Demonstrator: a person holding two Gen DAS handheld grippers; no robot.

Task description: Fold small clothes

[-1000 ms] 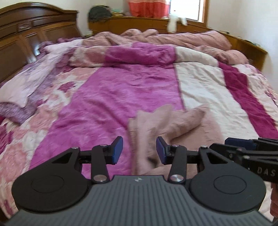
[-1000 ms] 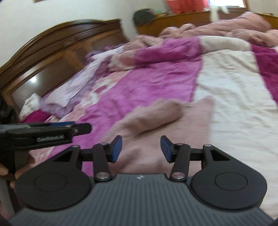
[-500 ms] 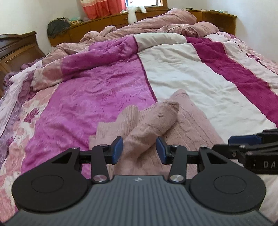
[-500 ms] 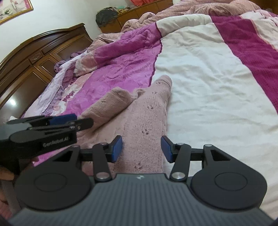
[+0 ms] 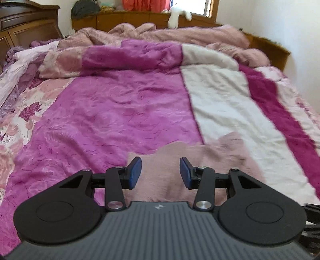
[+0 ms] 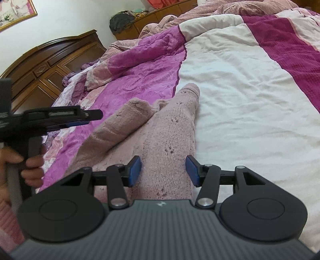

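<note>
On the bed, a dusty-pink knit garment lies across the seam between the magenta quilt panel and the white panel. Two tube-shaped parts of it extend away from the camera in the right wrist view: one lies over the magenta, the other along the white edge, ends close together. Dark specks dot the knit.

Right gripper: jaws partly apart, blue pads either side of the nearer tube. Whether the pads touch the knit cannot be told; a gap shows on both sides, so nothing reads as clamped.

Left gripper: jaws partly apart over the garment's near edge, nothing between the pads. View is motion-blurred. In the right wrist view this gripper appears from the side at left, above the magenta panel, just beside the left tube; a hand wraps its handle.

Background: crumpled pink blanket at the far end of the bed, dark wooden headboard to the left, white soft toy on the wooden ledge, framed picture on the wall.
</note>
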